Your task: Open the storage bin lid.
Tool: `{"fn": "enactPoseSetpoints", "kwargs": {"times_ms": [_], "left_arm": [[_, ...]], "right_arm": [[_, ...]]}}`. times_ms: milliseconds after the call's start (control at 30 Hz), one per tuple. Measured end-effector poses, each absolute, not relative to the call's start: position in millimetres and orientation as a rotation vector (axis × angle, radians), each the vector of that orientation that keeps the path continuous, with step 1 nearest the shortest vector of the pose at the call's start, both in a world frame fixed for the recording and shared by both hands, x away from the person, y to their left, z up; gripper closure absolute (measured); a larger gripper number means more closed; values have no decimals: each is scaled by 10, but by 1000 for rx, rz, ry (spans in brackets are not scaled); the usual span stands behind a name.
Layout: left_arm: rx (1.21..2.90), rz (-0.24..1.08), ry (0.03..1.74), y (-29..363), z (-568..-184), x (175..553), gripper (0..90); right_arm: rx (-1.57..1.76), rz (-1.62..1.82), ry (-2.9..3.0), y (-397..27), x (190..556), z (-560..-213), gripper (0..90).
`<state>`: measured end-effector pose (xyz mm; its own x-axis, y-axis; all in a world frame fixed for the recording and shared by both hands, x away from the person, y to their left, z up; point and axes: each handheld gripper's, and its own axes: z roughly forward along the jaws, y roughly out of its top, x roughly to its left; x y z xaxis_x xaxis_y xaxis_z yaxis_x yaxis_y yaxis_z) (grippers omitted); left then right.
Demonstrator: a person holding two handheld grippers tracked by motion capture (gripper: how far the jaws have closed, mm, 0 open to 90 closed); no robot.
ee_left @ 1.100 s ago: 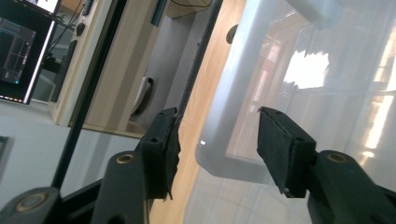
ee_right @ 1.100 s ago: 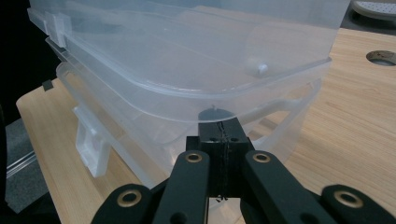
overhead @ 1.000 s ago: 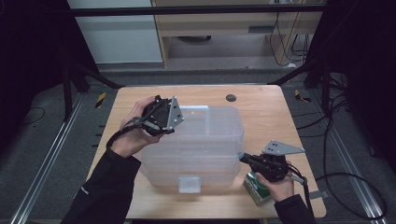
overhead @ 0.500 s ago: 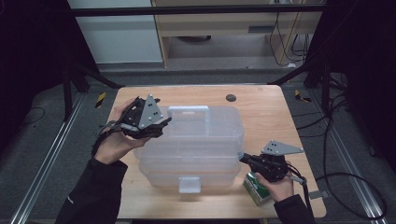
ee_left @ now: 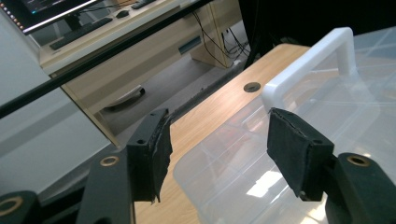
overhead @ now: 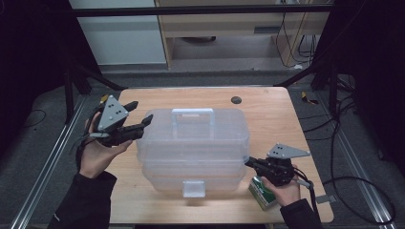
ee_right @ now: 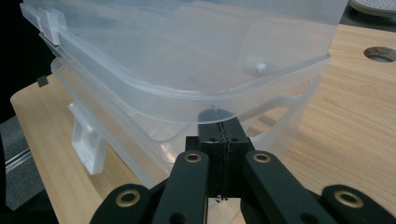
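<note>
A clear plastic storage box [overhead: 196, 138] with a white handle [overhead: 192, 113] stands in the middle of the wooden table [overhead: 272, 119]. My left gripper [overhead: 142, 110] hovers by the box's left upper corner. It is open; its jaws have just been closing a little, with nothing gripped between them. In the left gripper view its pads [ee_left: 292, 154] frame the lid's corner [ee_left: 224, 163] and the handle [ee_left: 322, 51] beyond. My right gripper [overhead: 248, 162] is shut, its tip [ee_right: 219, 128] right under the lid's rim [ee_right: 261, 84] at the box's right front corner.
A green carton [overhead: 262, 194] lies on the table under my right hand. The box's front latch [overhead: 193, 188] hangs at its near side. A round hole [overhead: 236, 100] sits in the table behind the box. A cabinet and cables lie past the far edge.
My left gripper has moved left, from over the lid to the box's left side. The right gripper and the box have stayed put.
</note>
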<state>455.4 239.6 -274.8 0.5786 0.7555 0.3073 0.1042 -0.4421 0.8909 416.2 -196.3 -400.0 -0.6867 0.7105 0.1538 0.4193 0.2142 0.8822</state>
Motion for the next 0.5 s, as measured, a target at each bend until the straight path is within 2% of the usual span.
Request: {"fn": "enactPoseSetpoints", "kwargs": {"times_ms": [233,500], "left_arm": [[1845,910,773,2654,-2891,4448,440],[1760,922,849,2904,-3109,4306,582]], "right_arm": [[1063,1459,2208,-1961,4163,-3999,899],[1063,1453,2214,-1955,4165,-4001,898]]}}
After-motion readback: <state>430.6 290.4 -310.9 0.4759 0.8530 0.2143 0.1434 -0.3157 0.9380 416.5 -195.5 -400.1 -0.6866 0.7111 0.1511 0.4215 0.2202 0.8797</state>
